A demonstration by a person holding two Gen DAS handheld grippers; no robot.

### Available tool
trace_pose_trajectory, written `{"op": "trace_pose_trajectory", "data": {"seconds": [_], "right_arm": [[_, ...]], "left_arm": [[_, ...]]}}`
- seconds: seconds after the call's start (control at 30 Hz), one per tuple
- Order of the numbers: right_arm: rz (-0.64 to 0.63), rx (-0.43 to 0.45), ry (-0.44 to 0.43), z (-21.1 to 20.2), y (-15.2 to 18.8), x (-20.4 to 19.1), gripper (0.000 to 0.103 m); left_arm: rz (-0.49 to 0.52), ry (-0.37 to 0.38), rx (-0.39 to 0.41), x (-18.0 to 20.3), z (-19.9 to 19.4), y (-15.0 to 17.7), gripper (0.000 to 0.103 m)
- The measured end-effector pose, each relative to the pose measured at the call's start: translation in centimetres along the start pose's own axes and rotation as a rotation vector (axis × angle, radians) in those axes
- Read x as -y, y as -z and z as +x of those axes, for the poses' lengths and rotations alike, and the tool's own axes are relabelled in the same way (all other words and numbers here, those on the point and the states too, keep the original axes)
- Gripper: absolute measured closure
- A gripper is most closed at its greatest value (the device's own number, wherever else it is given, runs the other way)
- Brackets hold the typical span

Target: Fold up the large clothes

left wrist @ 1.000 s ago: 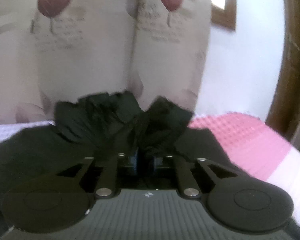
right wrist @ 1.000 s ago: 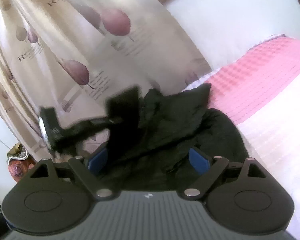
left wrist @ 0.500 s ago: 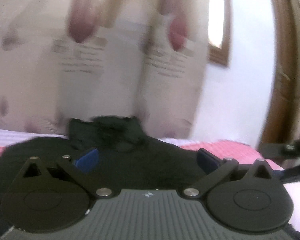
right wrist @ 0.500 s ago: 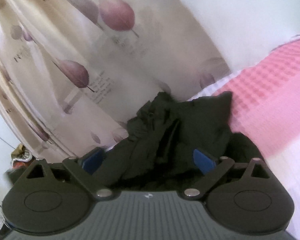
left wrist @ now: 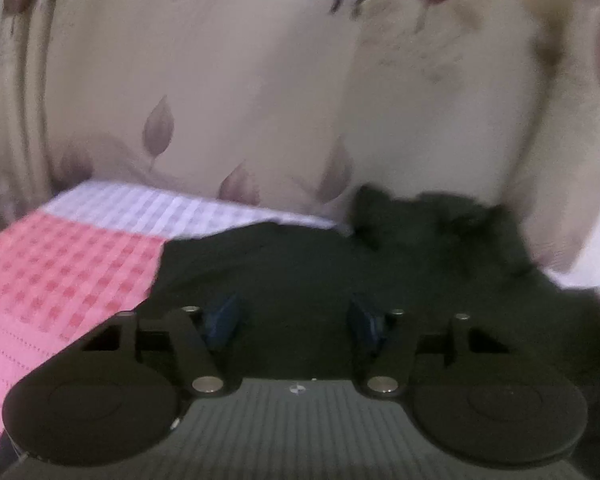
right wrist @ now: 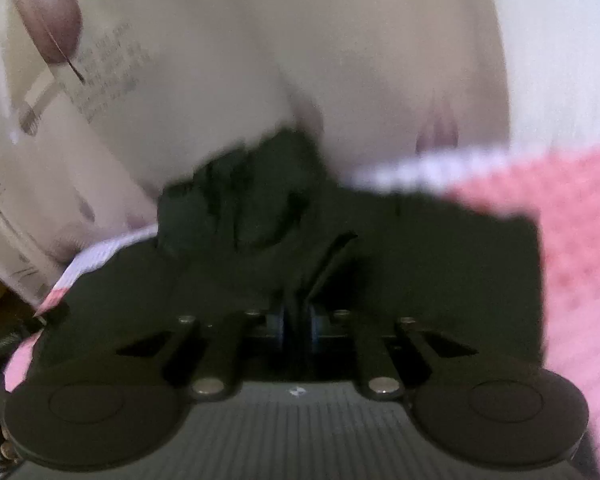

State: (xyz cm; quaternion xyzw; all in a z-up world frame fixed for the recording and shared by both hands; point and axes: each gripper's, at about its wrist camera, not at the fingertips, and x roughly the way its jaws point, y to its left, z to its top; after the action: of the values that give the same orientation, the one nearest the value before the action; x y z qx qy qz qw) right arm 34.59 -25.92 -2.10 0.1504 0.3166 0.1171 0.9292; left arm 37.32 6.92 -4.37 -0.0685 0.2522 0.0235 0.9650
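My right hand-held gripper (right wrist: 296, 326) closing, pinching crumpled black cloth garment (right wrist: 260, 208); left hand-held gripper (left wrist: 294, 320) half-spread, closing over it, pads clear | risk: thin pinch slips, fold skews on pink-checked bed (left wrist: 60, 264)

Black garment (right wrist: 400, 248): spread on pink-white checked bedcover (right wrist: 572, 216), bunched at far edge below curtain (right wrist: 148, 80). Right gripper (right wrist: 298, 326): jaws closing, pinching garment fold.

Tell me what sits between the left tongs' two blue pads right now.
Only the dark garment, lying flat beneath the closing left tongs; neither pad presses it yet. The left wrist view shows this.
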Motion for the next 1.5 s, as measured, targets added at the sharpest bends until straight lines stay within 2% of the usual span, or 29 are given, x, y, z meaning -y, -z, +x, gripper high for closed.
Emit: {"op": "trace_pose_trajectory", "data": {"seconds": [0.03, 0.1, 0.17, 0.2, 0.27, 0.33, 0.37, 0.4, 0.47, 0.53, 0.6, 0.63, 0.73, 0.8, 0.87, 0.93, 1.1, 1.23, 1.33, 1.4, 1.43, 1.47, 1.5], "right_arm": [[-0.025, 0.013, 0.028, 0.0, 0.0, 0.2, 0.092], [-0.062, -0.037, 0.081, 1.5, 1.1, 1.1, 0.093], [-0.103, -0.048, 0.071, 2.3, 2.4, 1.5, 0.093], [-0.093, -0.037, 0.066, 2.1, 2.5, 1.6, 0.092], [0.019, -0.017, 0.034, 1.0, 1.9, 2.6, 0.086], [0.099, 0.067, 0.021, -1.3, 1.1, 2.8, 0.076], [0.091, 0.109, 0.019, -2.2, 0.5, 2.4, 0.071], [0.061, 0.150, 0.005, -2.9, 0.0, 1.4, 0.070], [-0.020, 0.147, -0.051, -3.1, -0.7, -1.1, 0.070], [-0.087, 0.098, -0.088, -1.8, -1.2, -3.7, 0.071], [-0.183, 0.056, -0.093, 0.5, -1.0, -6.2, 0.072], [-0.227, 0.031, -0.078, 1.8, -0.8, -7.0, 0.073], [-0.313, -0.055, -0.014, 5.3, 0.2, -7.3, 0.087], [-0.348, -0.084, 0.051, 6.6, 1.0, -6.2, 0.089], [-0.336, -0.088, 0.082, 6.7, 1.5, -4.6, 0.094], [-0.320, -0.090, 0.087, 6.5, 2.0, -3.1, 0.094], [-0.350, -0.089, 0.134, 6.5, 2.4, -2.9, 0.095], [-0.306, -0.088, 0.102, 5.9, 2.1, -1.4, 0.095], [-0.221, -0.097, 0.051, 5.0, 1.2, 0.1, 0.095], [-0.209, -0.095, 0.044, 4.0, 1.0, 0.4, 0.095], [-0.243, -0.095, 0.051, 3.5, 1.2, 0.1, 0.095], [-0.276, -0.100, 0.063, 3.2, 1.4, -0.3, 0.095], [-0.299, -0.108, 0.070, 3.0, 1.8, -0.7, 0.095]], "left_arm": [[-0.006, -0.013, -0.006, -0.5, 0.4, 0.3, 0.043], [-0.016, -0.018, -0.008, -1.4, 0.7, 1.2, 0.041], [-0.019, -0.022, -0.010, -1.6, 0.7, 1.3, 0.042], [-0.010, -0.025, -0.004, -1.4, 0.3, 1.1, 0.042], [0.001, -0.010, 0.029, -0.9, -1.2, 0.4, 0.042], [0.000, 0.034, 0.088, -0.4, -3.1, -0.6, 0.036], [0.005, 0.052, 0.116, 0.1, -3.9, -1.2, 0.028], [0.015, 0.066, 0.150, 0.8, -4.4, -1.9, 0.025], [0.040, 0.087, 0.172, 2.4, -4.3, -2.7, 0.023], [0.045, 0.102, 0.142, 4.0, -2.8, -2.9, 0.023], [0.060, 0.090, 0.117, 5.0, -0.8, -2.5, 0.028], [0.070, 0.075, 0.102, 5.4, 0.3, -2.2, 0.032], [0.076, 0.032, 0.060, 5.2, 3.0, -1.0, 0.036], [0.087, -0.021, 0.040, 4.3, 4.3, 0.3, 0.040], [0.086, -0.051, 0.015, 3.2, 5.2, 1.1, 0.039], [0.059, -0.053, 0.002, 2.3, 5.7, 1.3, 0.039], [0.094, -0.078, -0.031, 2.1, 6.2, 1.4, 0.038], [0.040, -0.095, -0.081, 0.0, 6.1, 0.7, 0.037], [0.042, -0.150, -0.115, -1.7, 5.9, 0.1, 0.037], [0.085, -0.173, -0.126, -2.5, 5.6, 0.2, 0.032], [0.103, -0.199, -0.125, -2.7, 5.6, 0.4, 0.020], [0.098, -0.224, -0.126, -3.1, 5.6, 0.5, 0.012], [0.064, -0.222, -0.131, -3.8, 5.6, 0.5, 0.011]]}}
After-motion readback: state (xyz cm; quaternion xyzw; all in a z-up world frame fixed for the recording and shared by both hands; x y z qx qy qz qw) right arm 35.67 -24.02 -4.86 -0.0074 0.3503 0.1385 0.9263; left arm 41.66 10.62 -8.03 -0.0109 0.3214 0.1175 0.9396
